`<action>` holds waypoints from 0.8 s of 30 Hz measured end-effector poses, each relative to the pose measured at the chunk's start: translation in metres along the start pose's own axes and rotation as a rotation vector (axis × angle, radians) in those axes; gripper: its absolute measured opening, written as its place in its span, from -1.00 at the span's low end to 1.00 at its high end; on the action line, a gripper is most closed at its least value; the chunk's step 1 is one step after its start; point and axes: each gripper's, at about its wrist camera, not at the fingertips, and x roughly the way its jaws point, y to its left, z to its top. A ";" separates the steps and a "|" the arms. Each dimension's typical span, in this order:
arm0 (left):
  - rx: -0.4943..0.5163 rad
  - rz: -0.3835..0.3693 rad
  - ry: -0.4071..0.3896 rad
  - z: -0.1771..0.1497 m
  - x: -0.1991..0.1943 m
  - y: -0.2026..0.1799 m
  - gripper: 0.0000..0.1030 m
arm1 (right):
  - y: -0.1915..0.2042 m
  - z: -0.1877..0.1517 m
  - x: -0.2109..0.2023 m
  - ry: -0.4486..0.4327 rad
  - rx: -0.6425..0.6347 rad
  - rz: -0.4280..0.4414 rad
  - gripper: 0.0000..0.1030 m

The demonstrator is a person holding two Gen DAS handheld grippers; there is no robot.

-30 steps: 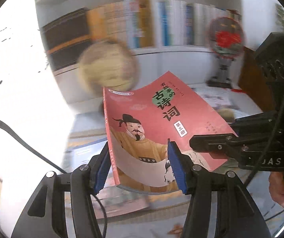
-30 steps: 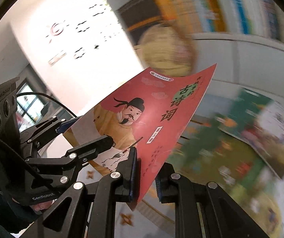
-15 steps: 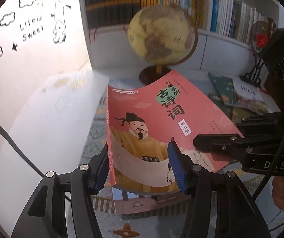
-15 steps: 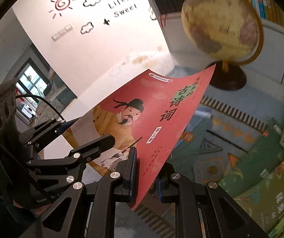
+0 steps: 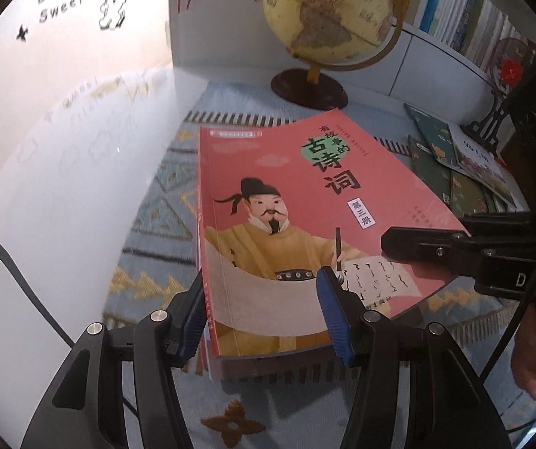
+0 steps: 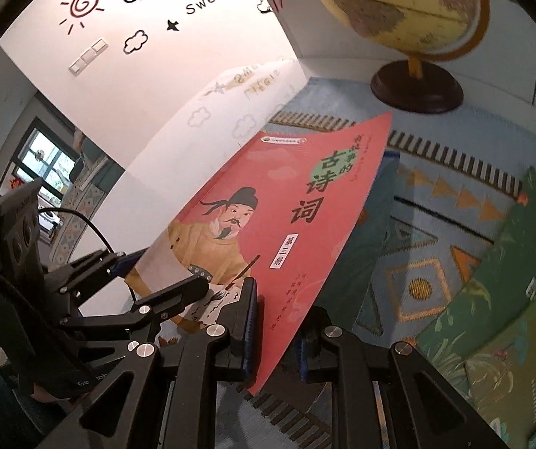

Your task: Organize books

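Both grippers had come down with the red book since the earlier frames, so the shelves had slid up out of the middle of each view and the patterned rug had taken their place.

From the left wrist camera, the left gripper [image 5: 264, 318] stood about half open, its blue pads [image 5: 333, 314] bracketing the near end of the red book [image 5: 297, 202]: the left pad lay against the spine edge and the right pad rested on the cover by the scroll drawing, clasping the book across part of its width. The book hung low over the rug [image 5: 159, 224], with what looked like another book just under its near edge. The right gripper [image 5: 421, 243] reached in from the right, its black finger lying on the cover's right edge, with a hand [image 5: 533, 359] behind it. A globe [image 5: 327, 11] stood beyond the book, and green books [image 5: 451, 172] lay to the right.

From the right wrist camera, the right gripper [image 6: 275, 325] was nearly closed, pinching the book's [image 6: 286, 202] thin lower edge between its fingers [image 6: 247, 314]. The left gripper [image 6: 163, 273] held the cover's lower left corner. Green books [image 6: 492, 299] lay on the rug [image 6: 417, 224] to the right, and the globe [image 6: 402, 3] stood above.
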 end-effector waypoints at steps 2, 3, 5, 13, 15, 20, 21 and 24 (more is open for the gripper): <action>-0.030 -0.006 0.017 -0.002 0.003 0.004 0.02 | 0.002 -0.003 0.002 0.015 0.009 -0.004 -0.60; -0.038 -0.005 0.025 -0.004 0.005 0.006 0.06 | 0.001 -0.003 0.005 0.025 0.016 -0.007 -0.56; -0.049 0.005 0.034 -0.005 0.007 0.010 0.06 | 0.000 -0.005 0.010 0.055 0.030 -0.008 -0.52; -0.092 0.026 0.044 -0.007 0.007 0.019 0.06 | 0.000 -0.010 0.023 0.107 0.045 -0.029 -0.41; -0.093 0.029 0.047 -0.008 0.005 0.019 0.06 | -0.002 -0.013 0.023 0.111 0.044 -0.049 -0.34; -0.084 0.017 0.054 -0.010 0.000 0.009 0.06 | -0.013 -0.024 0.016 0.105 0.080 -0.107 -0.30; -0.078 0.006 0.055 -0.009 -0.001 0.004 0.06 | -0.017 -0.028 0.011 0.113 0.092 -0.114 -0.30; -0.049 -0.019 0.049 -0.006 -0.007 -0.016 0.06 | -0.026 -0.049 -0.009 0.114 0.109 -0.145 -0.30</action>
